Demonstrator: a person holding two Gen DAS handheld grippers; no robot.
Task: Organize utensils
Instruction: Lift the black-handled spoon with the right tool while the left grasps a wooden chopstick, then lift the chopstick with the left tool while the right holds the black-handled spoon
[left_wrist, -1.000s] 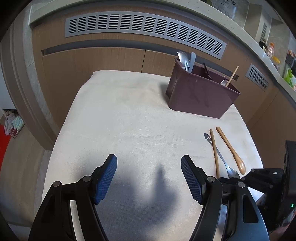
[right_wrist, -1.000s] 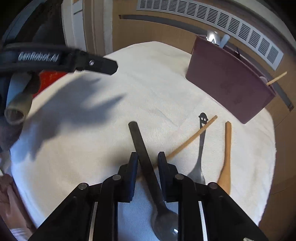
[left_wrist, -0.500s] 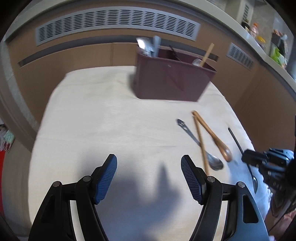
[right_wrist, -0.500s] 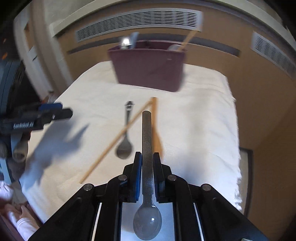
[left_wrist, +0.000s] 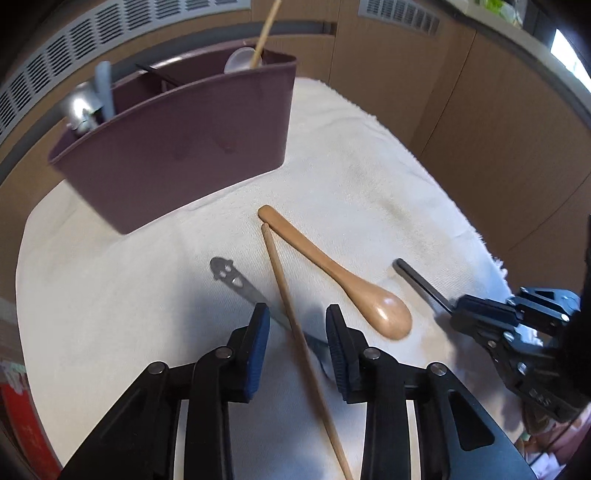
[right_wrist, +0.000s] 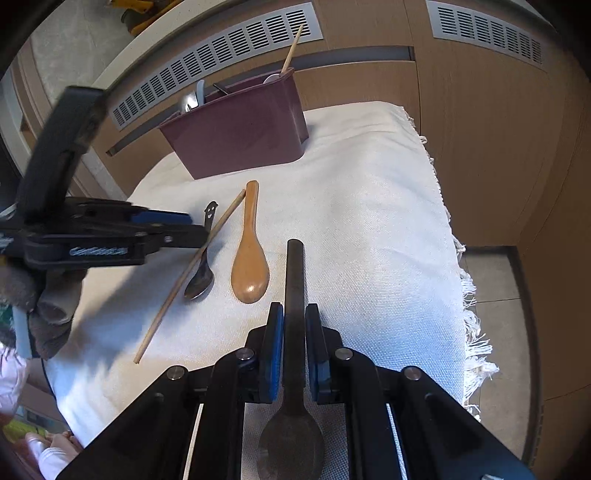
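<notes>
Left tool (left_wrist: 297, 338), wide before, is closing around the chopstick (left_wrist: 284, 284); right tool (right_wrist: 294, 345) grips a spoon (right_wrist: 294, 295).

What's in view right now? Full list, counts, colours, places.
utensil caddy: 1, maroon, far end of cloth, utensils standing in it
wooden spoon: 1, tan, lying mid-cloth
chopstick: 1, light wood, lying across metal spoon
metal spoon: 1, grey, beside wooden spoon
dark spoon: 1, black handle, clamped in right gripper
cloth: 1, white, covering table
left gripper: jaws closing around chopstick, pads not touching
right gripper: shut on dark spoon
</notes>
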